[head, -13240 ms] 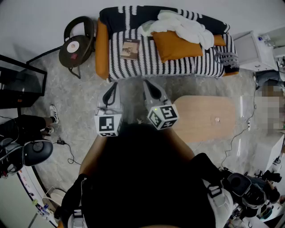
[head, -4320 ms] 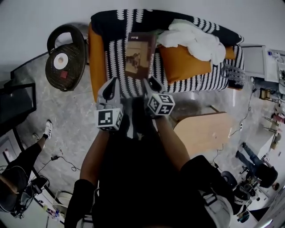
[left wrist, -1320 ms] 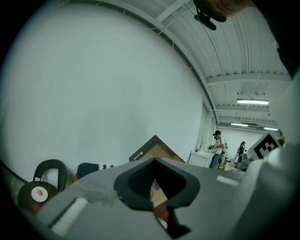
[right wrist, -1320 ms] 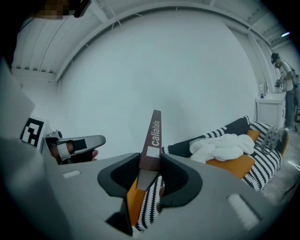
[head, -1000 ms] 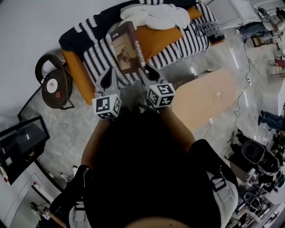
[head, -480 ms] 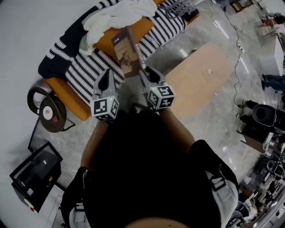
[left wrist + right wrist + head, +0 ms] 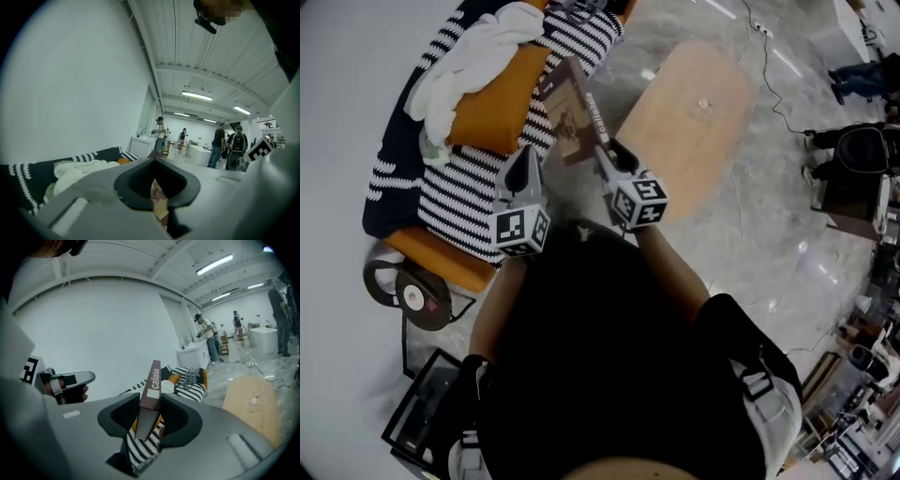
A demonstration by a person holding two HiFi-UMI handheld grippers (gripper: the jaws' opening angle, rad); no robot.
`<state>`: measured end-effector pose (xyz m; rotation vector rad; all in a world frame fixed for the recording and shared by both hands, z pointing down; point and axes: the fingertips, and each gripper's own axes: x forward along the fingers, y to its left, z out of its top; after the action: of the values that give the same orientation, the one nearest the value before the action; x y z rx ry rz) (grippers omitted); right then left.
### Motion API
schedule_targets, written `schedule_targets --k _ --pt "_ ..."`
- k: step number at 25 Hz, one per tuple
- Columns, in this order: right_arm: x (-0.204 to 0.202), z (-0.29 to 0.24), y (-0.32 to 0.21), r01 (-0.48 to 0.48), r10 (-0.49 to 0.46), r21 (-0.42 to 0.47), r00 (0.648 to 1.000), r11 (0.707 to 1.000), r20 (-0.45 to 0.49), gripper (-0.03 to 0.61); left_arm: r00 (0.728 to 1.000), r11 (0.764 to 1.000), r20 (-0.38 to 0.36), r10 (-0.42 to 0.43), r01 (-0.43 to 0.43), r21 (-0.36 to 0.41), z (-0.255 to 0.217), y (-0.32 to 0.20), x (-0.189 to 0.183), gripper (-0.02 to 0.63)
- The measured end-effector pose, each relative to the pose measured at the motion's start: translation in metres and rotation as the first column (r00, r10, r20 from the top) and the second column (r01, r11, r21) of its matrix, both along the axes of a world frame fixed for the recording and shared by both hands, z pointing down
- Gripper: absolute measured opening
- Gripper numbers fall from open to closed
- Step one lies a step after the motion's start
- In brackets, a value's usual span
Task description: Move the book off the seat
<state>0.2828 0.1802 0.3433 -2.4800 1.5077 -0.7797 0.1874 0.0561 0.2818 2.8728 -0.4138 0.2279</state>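
We've got the flat brown book [image 7: 570,112] up in the air, tilted, clear of the black-and-white striped sofa [image 7: 478,192] with its plump orange cushion [image 7: 492,103] and rumpled white blanket [image 7: 473,56], just beside the smooth oval wooden table [image 7: 684,122]. The right tongs [image 7: 609,150] are partway open, clamped across the spine. The left tongs [image 7: 528,159] are nearly closed, pinching the thin cover at the book's other lower corner.

Bright, even light from ceiling strips [image 7: 197,96] fills my feeds. I see pale glare on the floor [image 7: 769,216]. Fisheye edges bend and darken to black. Up close, the book [image 7: 158,201] is blurred.
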Motion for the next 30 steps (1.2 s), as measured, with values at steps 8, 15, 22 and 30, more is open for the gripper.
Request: schedule_targets --k 8,15,22,30 --pt "0.018 0.025 0.025 -0.233 0.233 -0.004 0.973 0.973 0.003 0.149 0.984 0.984 -0.005 0.178 -0.178 -0.013 0.019 -0.002 0.032 0.006" --pt "0.087 0.026 0.115 -0.441 0.441 -0.017 0.897 0.897 0.020 0.149 0.926 0.926 -0.001 0.377 -0.377 -0.003 0.010 0.066 0.131 0.006" --pt "0.113 0.059 0.128 -0.587 0.589 -0.055 0.808 0.808 0.023 0.149 0.845 0.845 -0.009 0.534 -0.535 -0.023 0.038 0.070 0.193 0.006" --pt "0.181 0.056 0.163 -0.728 0.735 -0.106 0.677 0.678 0.053 0.149 0.709 0.709 0.022 0.705 -0.702 -0.065 0.031 0.118 0.297 0.006"
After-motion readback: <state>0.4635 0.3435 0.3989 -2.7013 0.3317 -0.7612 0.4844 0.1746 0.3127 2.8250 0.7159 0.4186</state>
